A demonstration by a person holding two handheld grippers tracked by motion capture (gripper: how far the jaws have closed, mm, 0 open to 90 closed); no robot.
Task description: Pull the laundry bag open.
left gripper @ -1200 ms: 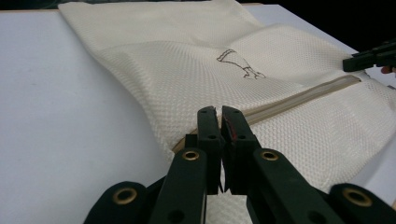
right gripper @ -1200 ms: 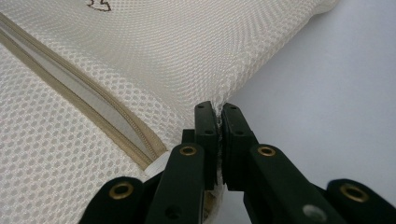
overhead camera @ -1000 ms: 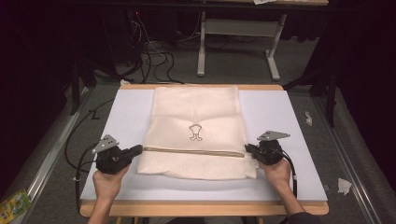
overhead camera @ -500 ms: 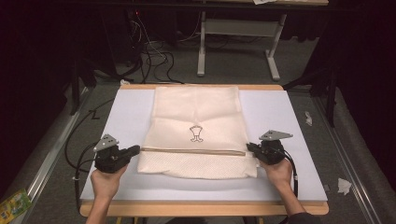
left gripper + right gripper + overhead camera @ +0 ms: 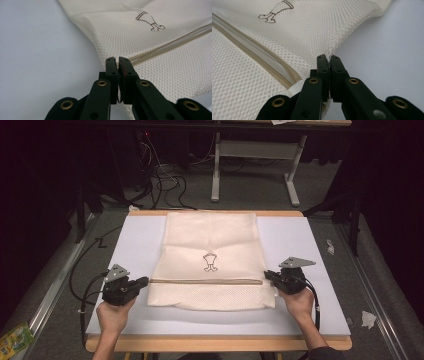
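Note:
A cream mesh laundry bag (image 5: 210, 257) lies flat on the white board, with a small brown emblem (image 5: 210, 262) in its middle and a tan zipper (image 5: 205, 281) running across it near the front. My left gripper (image 5: 146, 281) pinches the bag's left edge at the zipper line; in the left gripper view its jaws (image 5: 117, 61) are shut on the mesh (image 5: 140, 35). On the opposite side, my right gripper (image 5: 266, 274) clamps the right edge; the right gripper view has its jaws (image 5: 328, 58) shut on mesh (image 5: 312, 30) beside the zipper's end (image 5: 287, 75).
The white board (image 5: 300, 240) rests on a wooden table whose edge (image 5: 215, 343) runs along the front. Black cables (image 5: 82, 285) trail off the left side. A white table frame (image 5: 255, 155) stands on the grey floor behind. Paper scraps (image 5: 368, 319) lie at the right.
The bag's front portion below the zipper has settled slightly flatter. Both hands stay where they were.

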